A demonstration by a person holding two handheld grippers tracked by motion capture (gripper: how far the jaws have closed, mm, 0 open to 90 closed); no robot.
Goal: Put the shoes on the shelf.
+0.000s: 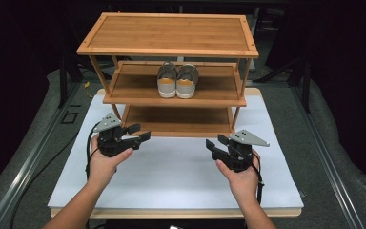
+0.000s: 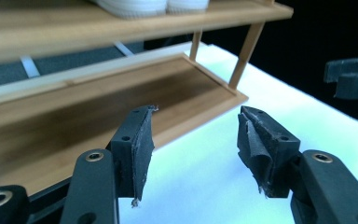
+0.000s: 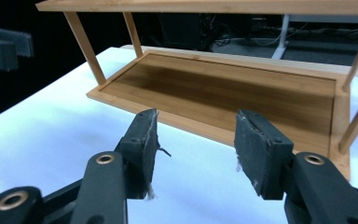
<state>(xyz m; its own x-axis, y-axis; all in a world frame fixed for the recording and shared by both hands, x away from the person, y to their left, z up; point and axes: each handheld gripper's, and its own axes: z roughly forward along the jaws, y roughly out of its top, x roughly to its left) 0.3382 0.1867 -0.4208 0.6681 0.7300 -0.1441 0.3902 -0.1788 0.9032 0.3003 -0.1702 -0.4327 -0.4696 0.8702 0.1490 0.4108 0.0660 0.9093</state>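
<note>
A three-tier bamboo shoe rack stands at the far side of the white table top. A pair of grey shoes with tan heels sits on its middle shelf. My left gripper hovers open in front of the rack's lower left corner, nothing between its jaws. My right gripper is open too, near the rack's lower right corner, holding nothing. In the left gripper view the open gripper faces the empty bottom shelf. In the right gripper view the gripper faces the same shelf.
The table top has a wooden edge at the front. Metal rails run along both sides on the grey floor. Dark stands rise behind the rack. The rack's top shelf and bottom shelf carry nothing.
</note>
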